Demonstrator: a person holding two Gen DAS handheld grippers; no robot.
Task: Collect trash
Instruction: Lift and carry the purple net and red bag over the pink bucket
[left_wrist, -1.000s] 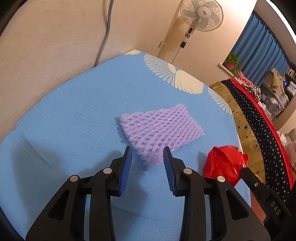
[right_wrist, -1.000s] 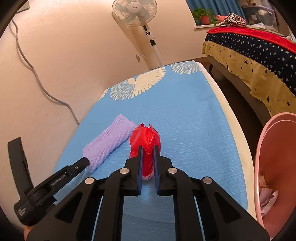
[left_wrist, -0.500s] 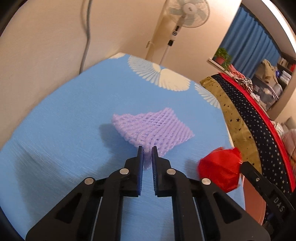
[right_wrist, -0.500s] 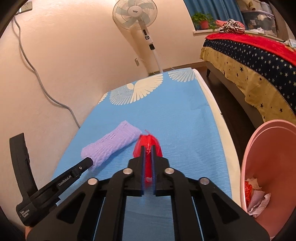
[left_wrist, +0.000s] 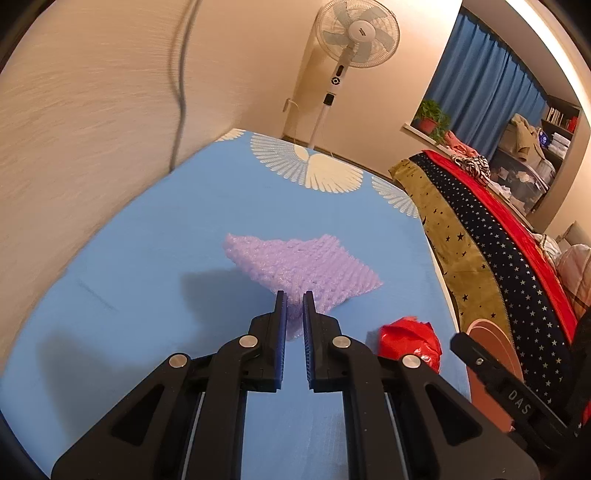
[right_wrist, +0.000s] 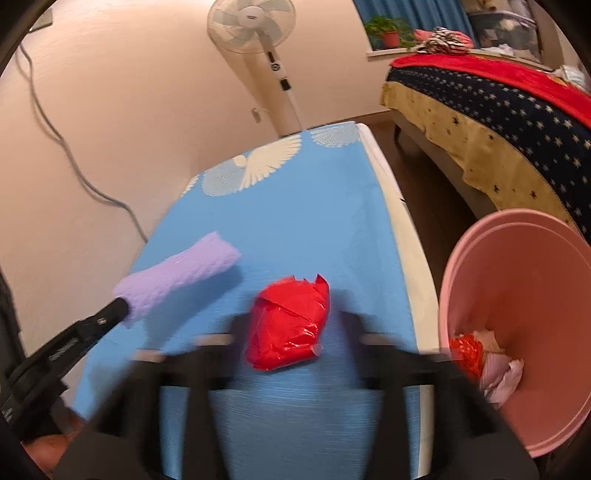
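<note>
The crumpled red plastic bag (right_wrist: 290, 325) lay on the blue patterned tabletop (right_wrist: 295, 210) between the blurred, spreading jaws of the right claw (right_wrist: 288, 332), which half a second before had been clamped tight on it; the jaws were opening and the pads no longer pressed the bag. Just beside it, the purple foam mesh sleeve (left_wrist: 299, 266) had come up off the cloth at its near corner, pinched in the left claw (left_wrist: 294, 306), whose blue pads had stood apart around that corner a second earlier and were now closed on it. In the right wrist view the sleeve hung from the left claw's black tip with its far end raised above the tabletop, a shadow under it. The round pink plastic bin (right_wrist: 517, 325) stood past the tabletop's right edge, showing more of its inside than before, with crumpled paper and red scraps at the bottom. A white standing fan (right_wrist: 255, 26) stood against the far wall.
</note>
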